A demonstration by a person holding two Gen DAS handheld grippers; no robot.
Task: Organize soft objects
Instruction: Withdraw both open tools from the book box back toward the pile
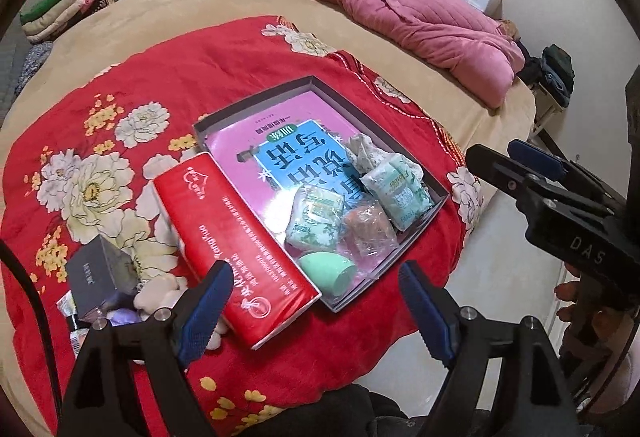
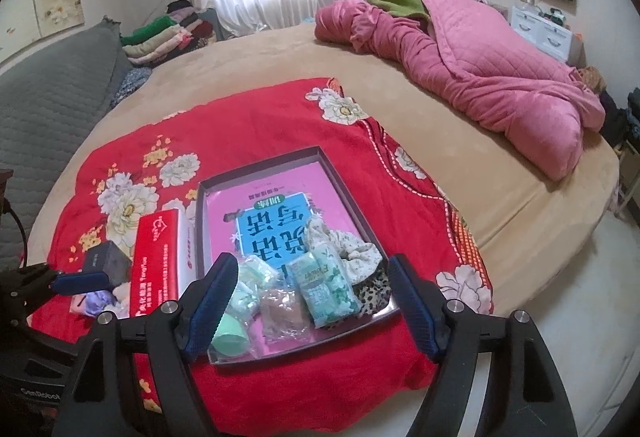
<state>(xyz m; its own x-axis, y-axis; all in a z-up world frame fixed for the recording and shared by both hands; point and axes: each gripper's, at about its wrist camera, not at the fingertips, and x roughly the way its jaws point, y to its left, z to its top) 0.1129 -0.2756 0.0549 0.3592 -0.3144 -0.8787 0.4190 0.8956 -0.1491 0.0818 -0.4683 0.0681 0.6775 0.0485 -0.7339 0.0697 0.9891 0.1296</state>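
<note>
A shallow grey box (image 1: 256, 97) lies on a red flowered cloth (image 1: 160, 77) on the bed, with a pink and blue book in its bottom. At its near end lie two green-white tissue packs (image 2: 328, 285) (image 2: 252, 277), a brown item in clear wrap (image 2: 282, 307), a mint egg-shaped sponge (image 2: 230, 337), a floral scrunchie (image 2: 352, 249) and a leopard scrunchie (image 2: 372, 295). My right gripper (image 2: 312, 263) hovers open above these, holding nothing. My left gripper (image 1: 312, 277) is open and empty over the sponge (image 1: 328, 271) and a red tissue box (image 1: 232, 245).
A dark small box (image 1: 96, 273), a purple item (image 2: 96, 301) and white soft pieces lie left of the tissue box. A pink quilt (image 1: 400, 9) is heaped at the far right of the bed. Folded clothes (image 1: 64, 9) are stacked at the far left. Floor lies to the right.
</note>
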